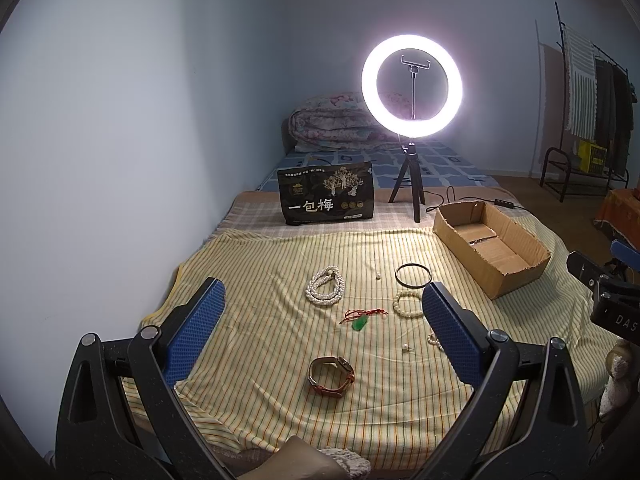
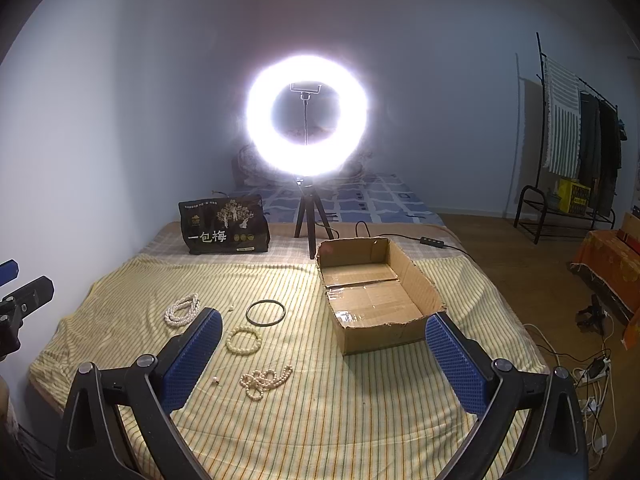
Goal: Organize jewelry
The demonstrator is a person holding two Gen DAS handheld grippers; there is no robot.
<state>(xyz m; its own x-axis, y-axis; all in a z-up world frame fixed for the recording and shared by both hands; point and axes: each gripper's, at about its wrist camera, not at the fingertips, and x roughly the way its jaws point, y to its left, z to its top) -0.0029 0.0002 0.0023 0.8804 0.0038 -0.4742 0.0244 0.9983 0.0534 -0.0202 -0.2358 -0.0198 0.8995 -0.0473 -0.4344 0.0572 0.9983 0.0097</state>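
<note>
Jewelry lies spread on a yellow striped cloth point(image 1: 260, 264). I see a white bead necklace point(image 1: 326, 289), a black bangle point(image 1: 413, 276), a cream bead bracelet point(image 1: 404, 305), a red cord with a green pendant point(image 1: 362, 318), a brown strap watch point(image 1: 331, 376), a small pearl stud point(image 1: 406, 347) and a pearl strand point(image 2: 265, 381). An open cardboard box point(image 2: 376, 292) stands on the right and holds nothing I can see. My left gripper point(image 1: 322, 304) is open and empty above the cloth. My right gripper point(image 2: 322, 338) is open and empty near the box's front.
A lit ring light on a tripod point(image 1: 412, 88) and a black snack bag point(image 1: 326, 196) stand at the back. The wall is on the left. A clothes rack point(image 2: 576, 140) and floor cables point(image 2: 592, 380) are on the right.
</note>
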